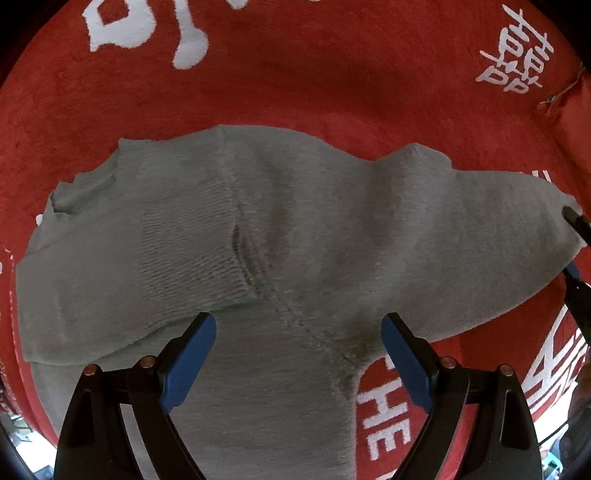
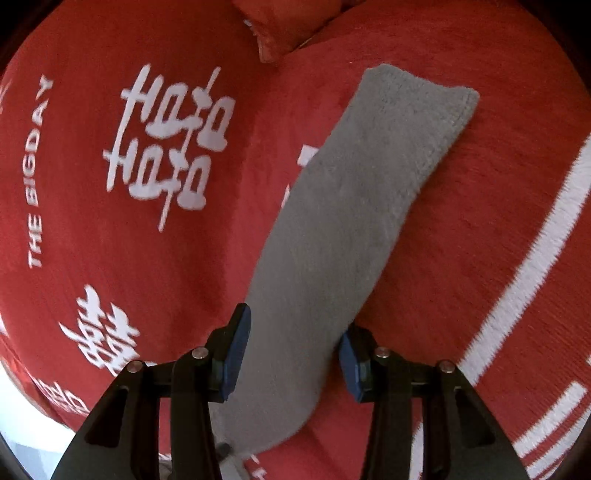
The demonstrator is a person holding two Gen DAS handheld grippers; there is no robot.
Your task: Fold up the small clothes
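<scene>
A grey sock (image 1: pixel 280 236) lies flat on a red blanket. In the left wrist view my left gripper (image 1: pixel 298 354) is open, its blue pads straddling the sock's heel part from above. The right gripper's fingertips (image 1: pixel 574 221) show at the sock's right end. In the right wrist view the sock (image 2: pixel 332 236) runs lengthwise away from me, its far end up and to the right. My right gripper (image 2: pixel 295 354) is open, a finger on each side of the sock's near end.
The red blanket (image 2: pixel 480 258) carries white letters and characters (image 2: pixel 166 144). A red cushion corner (image 2: pixel 266 33) lies at the far edge. A pale floor strip (image 2: pixel 22 424) shows at the lower left.
</scene>
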